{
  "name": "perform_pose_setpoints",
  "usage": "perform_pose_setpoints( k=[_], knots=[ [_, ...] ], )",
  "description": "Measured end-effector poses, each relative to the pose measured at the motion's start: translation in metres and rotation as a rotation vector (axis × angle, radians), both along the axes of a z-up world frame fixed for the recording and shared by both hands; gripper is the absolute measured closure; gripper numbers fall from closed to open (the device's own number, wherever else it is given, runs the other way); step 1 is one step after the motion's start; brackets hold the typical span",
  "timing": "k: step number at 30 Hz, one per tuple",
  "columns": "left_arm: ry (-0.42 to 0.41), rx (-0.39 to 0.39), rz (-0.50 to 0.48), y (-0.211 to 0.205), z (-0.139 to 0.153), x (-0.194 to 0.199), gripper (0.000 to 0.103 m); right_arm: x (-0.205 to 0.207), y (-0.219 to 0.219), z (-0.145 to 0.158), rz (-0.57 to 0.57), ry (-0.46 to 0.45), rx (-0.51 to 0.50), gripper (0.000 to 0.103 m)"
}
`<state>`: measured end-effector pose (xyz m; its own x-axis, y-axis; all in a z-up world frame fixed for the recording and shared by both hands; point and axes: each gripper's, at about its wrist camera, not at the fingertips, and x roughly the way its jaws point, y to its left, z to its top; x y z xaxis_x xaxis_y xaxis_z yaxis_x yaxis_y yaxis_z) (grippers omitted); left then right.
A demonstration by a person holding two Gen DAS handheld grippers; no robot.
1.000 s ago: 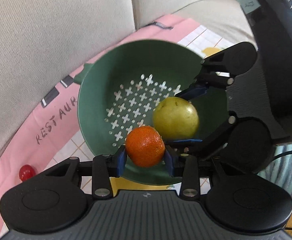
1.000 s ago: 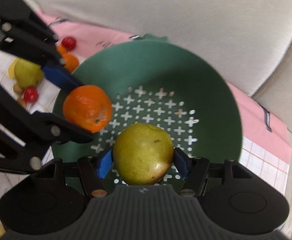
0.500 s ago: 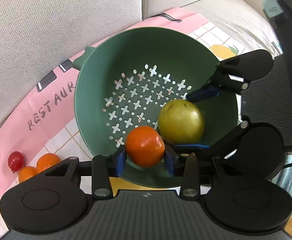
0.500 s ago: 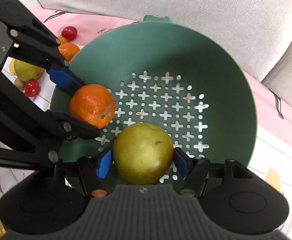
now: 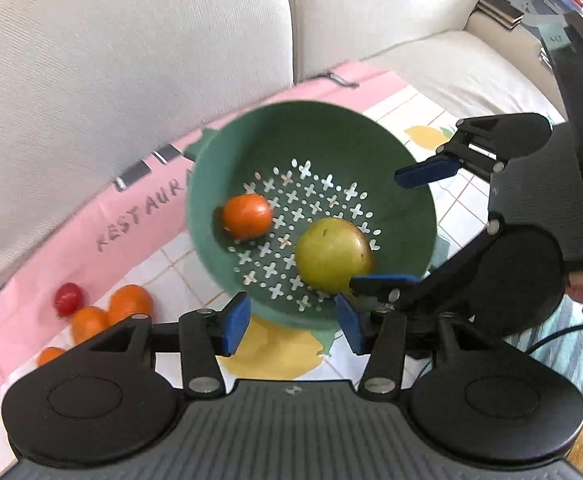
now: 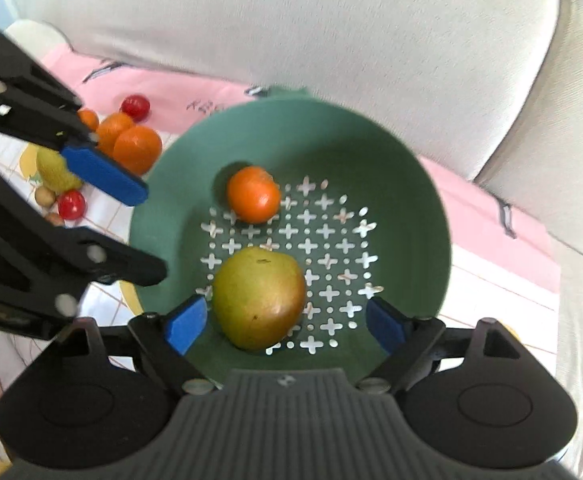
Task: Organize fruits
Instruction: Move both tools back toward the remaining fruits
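Orange (image 5: 247, 216) and pear (image 5: 331, 254) in colander (image 5: 411, 216)

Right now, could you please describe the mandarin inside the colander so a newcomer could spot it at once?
Find the green colander on the pink-edged cloth against the sofa cushions. Two fruits lie on its perforated floor; the mandarin is the smaller orange one, lying apart from the bigger yellow-green pear. Other mandarins lie outside the colander.

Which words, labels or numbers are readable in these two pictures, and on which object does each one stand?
"RESTAUR": dark hand-drawn letters on the pink border of the printed cloth; the green colander hides whatever follows.
Dark marks on the cloth's pink border in the right wrist view: too blurred to read.
Teal tag at the top right, left wrist view: its writing is too small to read.
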<state>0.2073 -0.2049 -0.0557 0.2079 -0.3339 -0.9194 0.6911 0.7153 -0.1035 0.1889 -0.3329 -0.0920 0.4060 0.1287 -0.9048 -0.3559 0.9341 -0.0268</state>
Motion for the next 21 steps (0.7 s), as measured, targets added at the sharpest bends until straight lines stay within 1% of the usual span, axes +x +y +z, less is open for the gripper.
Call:
perform_pose_setpoints(
  k=[6, 11, 13, 15, 18, 21],
  knots=[
    [-0.151, 0.016, 0.028, 0.025, 0.032, -0.029, 0.043, -0.023, 0.007, 0.03, -0.068, -0.093, 0.06, 0.016],
    [-0.247, -0.025, 0.113, 0.057, 0.055, -0.049, 0.043, -0.048, 0.023, 0.052, -0.122, -0.202, 0.12, 0.013],
    [-0.297, -0.033, 0.145, 0.072, 0.062, -0.059, 0.043, -0.061, 0.032, 0.06, -0.141, -0.252, 0.142, 0.011],
    [-0.352, -0.031, 0.179, 0.085, 0.067, -0.068, 0.043, -0.072, 0.041, 0.064, -0.169, -0.295, 0.165, 0.007],
    [-0.408, -0.038, 0.233, 0.107, 0.071, -0.081, 0.043, -0.085, 0.055, 0.065, -0.207, -0.332, 0.22, 0.007],
    [-0.456, -0.038, 0.273, 0.127, 0.073, -0.094, 0.043, -0.095, 0.069, 0.061, -0.244, -0.348, 0.282, 0.007]
  ],
)
